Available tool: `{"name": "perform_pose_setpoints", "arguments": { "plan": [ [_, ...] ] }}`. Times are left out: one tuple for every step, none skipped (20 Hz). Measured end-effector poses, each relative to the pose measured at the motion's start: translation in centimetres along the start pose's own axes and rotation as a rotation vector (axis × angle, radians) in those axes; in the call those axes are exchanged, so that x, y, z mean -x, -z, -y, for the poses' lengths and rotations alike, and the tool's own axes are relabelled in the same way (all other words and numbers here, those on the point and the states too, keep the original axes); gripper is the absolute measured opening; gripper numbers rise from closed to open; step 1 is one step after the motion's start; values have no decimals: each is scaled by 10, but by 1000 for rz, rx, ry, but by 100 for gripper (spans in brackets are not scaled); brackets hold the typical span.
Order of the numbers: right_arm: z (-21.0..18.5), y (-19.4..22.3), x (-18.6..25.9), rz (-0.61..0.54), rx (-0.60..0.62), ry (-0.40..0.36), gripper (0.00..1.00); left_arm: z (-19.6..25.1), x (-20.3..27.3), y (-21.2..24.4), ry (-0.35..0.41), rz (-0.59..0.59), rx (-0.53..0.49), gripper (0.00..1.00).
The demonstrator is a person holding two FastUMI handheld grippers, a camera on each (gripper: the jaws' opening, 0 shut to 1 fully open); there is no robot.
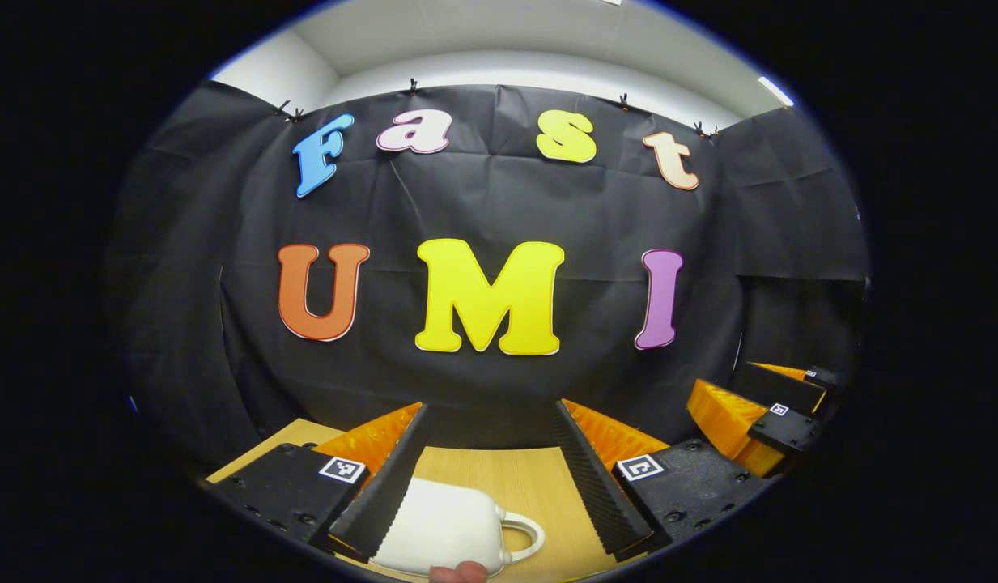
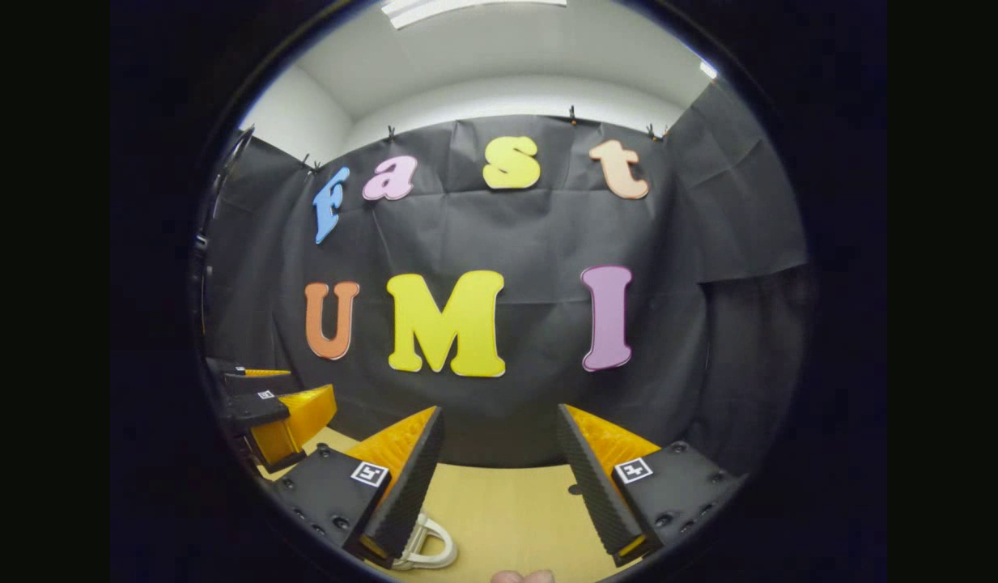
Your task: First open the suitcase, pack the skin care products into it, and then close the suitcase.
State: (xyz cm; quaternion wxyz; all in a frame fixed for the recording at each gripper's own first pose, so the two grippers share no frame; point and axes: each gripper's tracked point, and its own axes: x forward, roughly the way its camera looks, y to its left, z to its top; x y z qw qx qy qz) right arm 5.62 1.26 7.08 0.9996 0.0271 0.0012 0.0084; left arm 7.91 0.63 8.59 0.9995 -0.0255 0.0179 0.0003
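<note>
Both grippers hang spread wide above a pale wooden tabletop (image 1: pixel 499 478), gripping nothing. Seen in the left gripper view, the left gripper (image 1: pixel 492 474), with ribbed black pads backed by orange plastic and black blocks carrying small square markers, frames a small white hard-shell suitcase (image 1: pixel 442 530) lying flat on the wood; the case sits low between the fingers, tucked against the left finger (image 1: pixel 385 486) and partly hidden behind it, though whether they touch cannot be told. Its white loop handle (image 1: pixel 524 536) points away from that finger toward the open middle of the gap. A fingertip (image 1: pixel 458 572) shows at the suitcase's near edge, at the bottom of the picture. Beyond the suitcase and off to its right, the right gripper (image 1: pixel 762 413) appears side-on, well apart from the case. In the right gripper view, the right gripper (image 2: pixel 499 470) has its two fingers set far apart over bare wood, with the suitcase's handle (image 2: pixel 427 551) peeking out from under its left finger (image 2: pixel 405 486). The left gripper (image 2: pixel 280 417) shows beyond the handle to the left. Fingertips (image 2: pixel 523 576) show at the bottom edge.
</note>
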Motion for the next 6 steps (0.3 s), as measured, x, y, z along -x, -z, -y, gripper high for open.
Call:
{"name": "perform_pose_setpoints", "arguments": {
  "plan": [
    [-4, 4, 4, -4, -4, -2, 82, -4, 4, -1, -5, 5, -5, 96],
    [-6, 7, 7, -15, -7, -4, 80, -5, 5, -1, -4, 13, -8, 96],
    [-5, 11, 8, -24, -6, -1, 82, -7, 6, 1, -6, 16, -8, 96],
    [-2, 13, 9, -32, -2, 7, 82, -9, 9, 2, -7, 15, -10, 96],
    [0, 13, 9, -37, -4, 15, 82, -9, 11, 5, -6, 10, -8, 100],
    [0, 12, 10, -39, -12, 20, 80, -10, 12, 7, -7, 5, -7, 96]
  ]
}}
